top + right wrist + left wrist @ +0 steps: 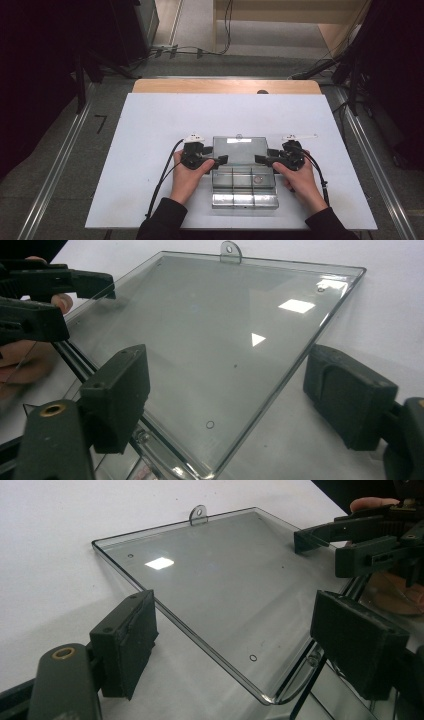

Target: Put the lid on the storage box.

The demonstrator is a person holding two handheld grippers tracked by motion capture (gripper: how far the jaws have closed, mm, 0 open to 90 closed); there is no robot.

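A clear plastic compartment box (243,179) lies on the white board, its lid (239,149) folded back away from the person. A small round thing (257,178) sits in one compartment. My left gripper (222,159) reaches in from the lid's left side and my right gripper (260,159) from its right. In the left gripper view the lid (220,590) runs between the jaws of my left gripper (235,625), with gaps to both pads. In the right gripper view the lid (225,325) likewise lies between the jaws of my right gripper (227,380), untouched. Both stand open.
The white board (150,125) covers a wooden table (225,86), with bare room left, right and behind the box. Cables (200,50) lie on the floor beyond the table. Metal rails (60,165) run along both sides.
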